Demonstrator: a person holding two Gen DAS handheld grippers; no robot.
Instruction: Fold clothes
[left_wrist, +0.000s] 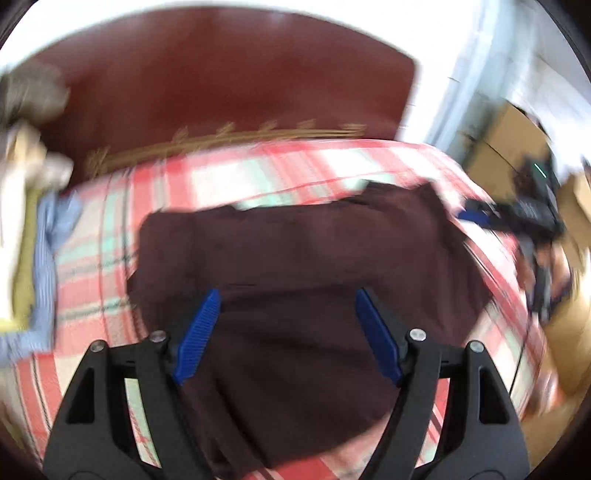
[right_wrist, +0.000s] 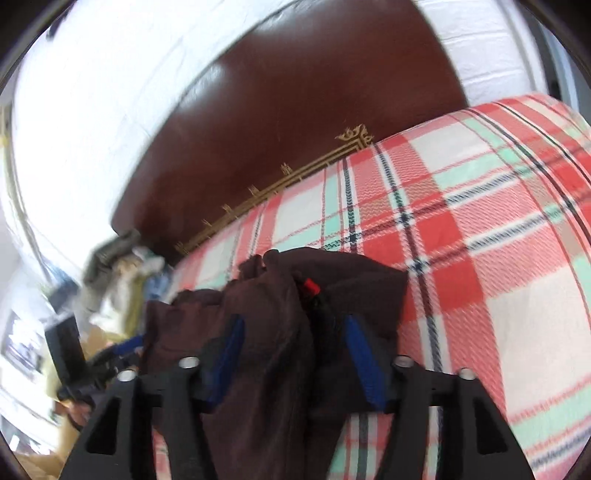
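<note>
A dark maroon garment lies spread on a red, white and green plaid blanket. My left gripper is open above the garment's near part, with nothing between its blue pads. In the right wrist view the same garment is bunched up and rises between the fingers of my right gripper. Its blue pads stand apart with cloth folds between them; I cannot tell if they pinch the cloth. My right gripper also shows in the left wrist view, at the garment's far right corner.
A dark red headboard with gold trim stands behind the bed. A pile of other clothes, blue striped, yellow and grey, lies at the bed's left edge. Cardboard boxes stand off the bed on the right.
</note>
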